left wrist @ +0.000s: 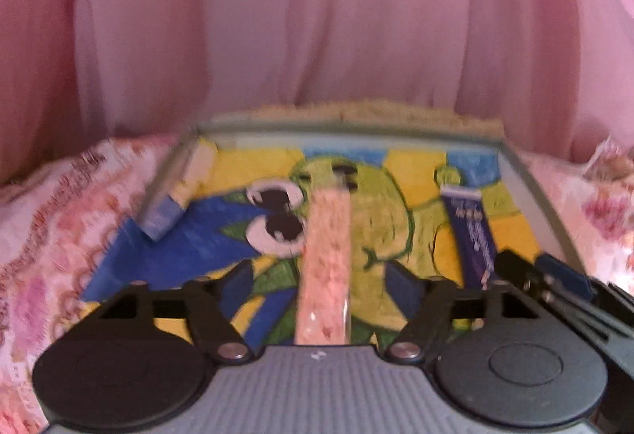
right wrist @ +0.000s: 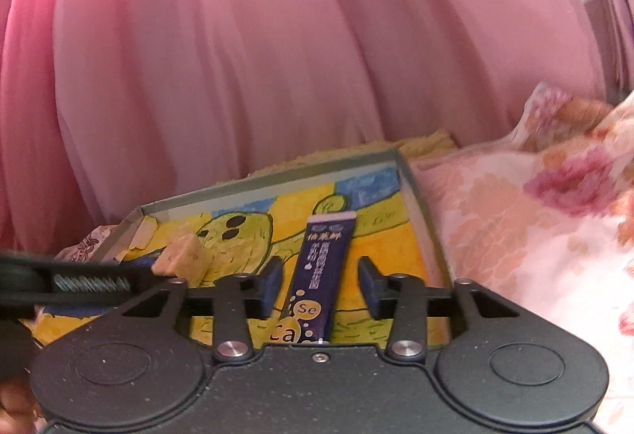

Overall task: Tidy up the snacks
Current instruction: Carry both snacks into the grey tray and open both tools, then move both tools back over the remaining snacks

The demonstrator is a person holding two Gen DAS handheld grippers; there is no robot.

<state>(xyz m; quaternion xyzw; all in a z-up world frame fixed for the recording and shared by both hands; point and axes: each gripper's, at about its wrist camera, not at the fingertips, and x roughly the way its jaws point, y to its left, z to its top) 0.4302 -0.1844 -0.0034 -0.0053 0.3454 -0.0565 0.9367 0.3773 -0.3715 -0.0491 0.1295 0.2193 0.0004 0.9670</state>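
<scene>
A shallow tray with a yellow, green and blue cartoon on its floor lies ahead. My left gripper is open above it. A long pink snack stick in clear wrap runs between the wide-apart fingers and touches neither. A dark blue sachet lies at the tray's right, and a blue and yellow packet leans at its left wall. In the right wrist view my right gripper is open astride the dark blue sachet, with small gaps on both sides. The left gripper reaches in from the left, a tan snack end at its tip.
Pink curtain hangs close behind the tray. Floral pink cloth covers the surface on both sides, bunched up at the right. A beige fluffy mat shows behind the tray's far rim.
</scene>
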